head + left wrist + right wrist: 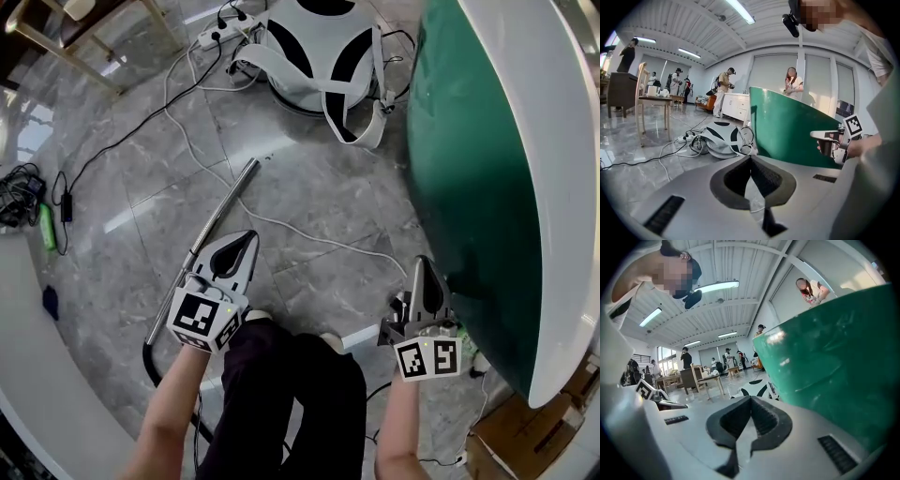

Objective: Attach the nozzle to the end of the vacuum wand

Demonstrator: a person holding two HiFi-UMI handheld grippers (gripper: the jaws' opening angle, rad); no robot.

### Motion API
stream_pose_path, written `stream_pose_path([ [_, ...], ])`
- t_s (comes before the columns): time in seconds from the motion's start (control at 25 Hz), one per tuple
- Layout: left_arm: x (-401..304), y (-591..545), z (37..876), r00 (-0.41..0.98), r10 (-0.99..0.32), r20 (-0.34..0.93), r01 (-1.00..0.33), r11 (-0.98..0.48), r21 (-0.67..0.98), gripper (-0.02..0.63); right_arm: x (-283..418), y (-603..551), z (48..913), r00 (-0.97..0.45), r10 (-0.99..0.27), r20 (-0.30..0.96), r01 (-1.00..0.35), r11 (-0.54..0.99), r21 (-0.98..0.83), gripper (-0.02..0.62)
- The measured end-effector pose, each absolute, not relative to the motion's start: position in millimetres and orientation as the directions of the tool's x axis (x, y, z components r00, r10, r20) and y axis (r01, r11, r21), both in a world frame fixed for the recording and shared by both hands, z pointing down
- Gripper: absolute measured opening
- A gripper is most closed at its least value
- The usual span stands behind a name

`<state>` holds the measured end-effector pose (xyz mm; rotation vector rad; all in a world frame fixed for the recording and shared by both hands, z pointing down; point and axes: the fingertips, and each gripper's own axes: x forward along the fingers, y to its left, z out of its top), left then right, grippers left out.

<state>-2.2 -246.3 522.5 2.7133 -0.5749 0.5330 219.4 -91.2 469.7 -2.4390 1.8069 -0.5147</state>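
**Both grippers were closed and empty; the vacuum wand lay on the floor ahead of you.**

You held the left gripper (246,242) with its jaws pressed together and nothing between them. Your right gripper (424,272) was the same, its jaws closed on air just beside the green curved panel (469,187). The vacuum wand (220,211), a slim metal tube, lay aslant on the grey marble floor (309,178). In the head view its near part ran past the left side of your left gripper down to a black hose (148,361). Its far end pointed toward the white-and-black machine (319,56) with straps. A white cable (319,239) crossed the floor between the wand and your right gripper.
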Motion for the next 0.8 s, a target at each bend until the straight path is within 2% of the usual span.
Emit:
stream_pose_path([
  [0.2,16,-251,580,0.863,-0.316,0.395,-0.423,-0.88,0.219,0.009,235,-93,529,0.236,-0.946,0.222,-0.931,-0.286,-0.228,0.015],
  [0.52,47,-254,681,0.882,-0.314,0.352,-0.399,-0.895,0.202,0.009,252,-99,619,0.261,-0.958,0.114,-0.94,-0.28,-0.194,0.015],
  [0.8,47,-240,725,0.896,-0.298,0.328,-0.384,-0.892,0.239,0.009,240,-92,667,0.215,-0.972,0.099,-0.953,-0.231,-0.195,0.014],
])
